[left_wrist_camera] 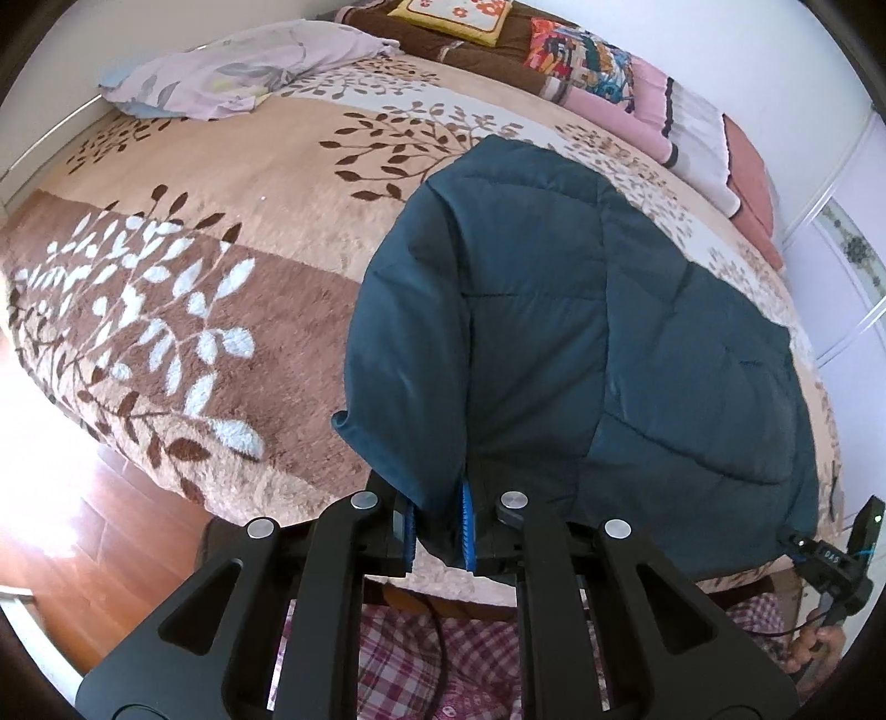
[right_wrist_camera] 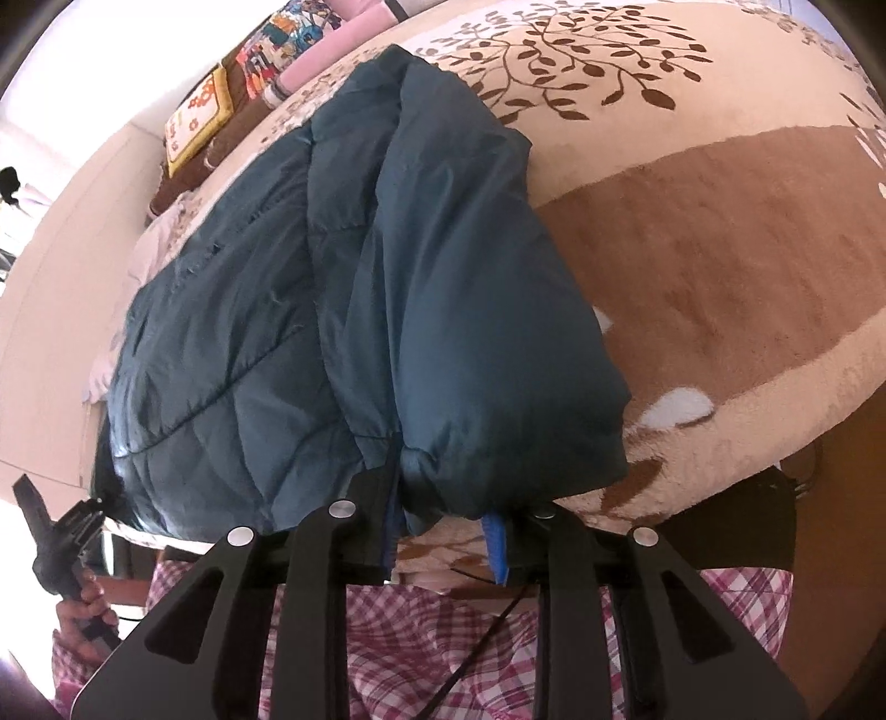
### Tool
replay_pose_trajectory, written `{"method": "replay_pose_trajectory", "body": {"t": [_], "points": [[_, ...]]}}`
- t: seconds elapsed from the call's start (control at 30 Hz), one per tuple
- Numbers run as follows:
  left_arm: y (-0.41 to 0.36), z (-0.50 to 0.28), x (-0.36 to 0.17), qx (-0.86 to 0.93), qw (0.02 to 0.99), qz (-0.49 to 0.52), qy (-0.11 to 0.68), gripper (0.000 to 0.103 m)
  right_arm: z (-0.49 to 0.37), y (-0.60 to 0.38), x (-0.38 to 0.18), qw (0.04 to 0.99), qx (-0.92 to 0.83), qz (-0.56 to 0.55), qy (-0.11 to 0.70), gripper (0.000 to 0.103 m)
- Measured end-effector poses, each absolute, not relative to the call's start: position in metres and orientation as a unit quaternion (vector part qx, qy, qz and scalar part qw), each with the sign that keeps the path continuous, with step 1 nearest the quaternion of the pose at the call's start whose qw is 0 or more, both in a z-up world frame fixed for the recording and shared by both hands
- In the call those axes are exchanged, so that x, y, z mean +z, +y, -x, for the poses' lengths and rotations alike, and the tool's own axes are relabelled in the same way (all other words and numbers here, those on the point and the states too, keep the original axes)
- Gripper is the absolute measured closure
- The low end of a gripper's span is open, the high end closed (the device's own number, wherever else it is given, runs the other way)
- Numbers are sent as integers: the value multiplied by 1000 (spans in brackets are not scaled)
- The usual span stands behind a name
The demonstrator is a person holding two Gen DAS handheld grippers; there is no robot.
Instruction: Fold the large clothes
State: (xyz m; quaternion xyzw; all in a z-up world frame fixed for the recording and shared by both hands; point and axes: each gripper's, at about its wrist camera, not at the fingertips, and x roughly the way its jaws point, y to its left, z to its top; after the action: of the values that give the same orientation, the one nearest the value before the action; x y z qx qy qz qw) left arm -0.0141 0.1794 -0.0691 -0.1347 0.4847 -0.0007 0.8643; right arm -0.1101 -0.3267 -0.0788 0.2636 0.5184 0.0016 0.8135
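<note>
A dark teal quilted jacket (left_wrist_camera: 581, 332) lies on the bed (left_wrist_camera: 249, 183), filling the centre and right of the left wrist frame, its near edge hanging toward the bed's front side. The left hand-held gripper (left_wrist_camera: 440, 531), at the lower centre of that frame, is clamped on a fold of the jacket's near edge, the cloth pinched between its blue pads (left_wrist_camera: 468, 523). In the right wrist frame the jacket (right_wrist_camera: 343, 288) runs from the upper centre down to the lower centre, with a puffy sleeve or folded side panel lying on top along its right part. The right hand-held gripper (right_wrist_camera: 443, 540), lower centre, has its fingers closed around the bunched bottom end of that part. The bed is covered with a beige and brown blanket with a leaf pattern (right_wrist_camera: 692, 238). A pale lilac floral cloth (left_wrist_camera: 238, 72) sits at the upper left of the left wrist frame, and a yellow flowered cushion (left_wrist_camera: 459, 16) and folded pink bedding (left_wrist_camera: 653, 116) lie along the top.
</note>
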Motion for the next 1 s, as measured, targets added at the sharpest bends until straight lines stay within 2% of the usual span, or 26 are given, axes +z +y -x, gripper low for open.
{"method": "replay_pose_trajectory", "body": {"t": [0.43, 0.53, 0.6, 0.67, 0.8, 1.0], "points": [[175, 18, -74, 14, 865, 115, 488, 80, 104, -314, -81, 814, -25, -234, 532, 67], [173, 20, -75, 21, 862, 111, 494, 69, 103, -314, -81, 813, -32, -231, 534, 64], [172, 22, -77, 25, 860, 109, 498, 55, 103, -313, -82, 811, -35, -229, 537, 61], [172, 24, -77, 29, 859, 108, 500, 49, 103, -312, -81, 810, -37, -226, 540, 60], [171, 27, -77, 35, 858, 100, 503, 39, 105, -312, -81, 808, -38, -219, 546, 57], [170, 33, -77, 35, 852, 96, 513, 34, 111, -309, -80, 803, -35, -213, 555, 56]]}}
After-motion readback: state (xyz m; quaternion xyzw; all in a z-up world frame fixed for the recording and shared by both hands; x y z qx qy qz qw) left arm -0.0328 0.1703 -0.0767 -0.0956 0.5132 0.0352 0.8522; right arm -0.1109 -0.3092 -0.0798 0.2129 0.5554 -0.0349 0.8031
